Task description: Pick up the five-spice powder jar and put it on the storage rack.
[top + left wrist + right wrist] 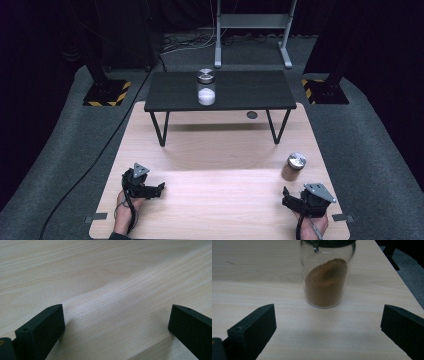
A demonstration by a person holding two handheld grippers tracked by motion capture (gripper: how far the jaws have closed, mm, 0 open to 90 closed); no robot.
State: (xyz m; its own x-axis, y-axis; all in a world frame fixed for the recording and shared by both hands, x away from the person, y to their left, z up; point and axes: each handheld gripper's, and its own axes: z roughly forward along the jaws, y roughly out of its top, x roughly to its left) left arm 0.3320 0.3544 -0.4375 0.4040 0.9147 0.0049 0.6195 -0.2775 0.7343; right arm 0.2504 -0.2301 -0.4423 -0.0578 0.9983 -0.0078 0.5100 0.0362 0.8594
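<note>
Near the right edge of the wooden table [220, 200] a jar of brown powder [325, 281] stands upright, just ahead of the right gripper [328, 327], whose jaws are wide apart and clear of it. Well left of the jar, the left gripper [116, 327] rests with its jaws apart over bare wood.

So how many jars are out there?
2. A jar of brown powder stands on the wooden table just ahead of the right gripper; a jar of white powder stands on the small black table.
</note>
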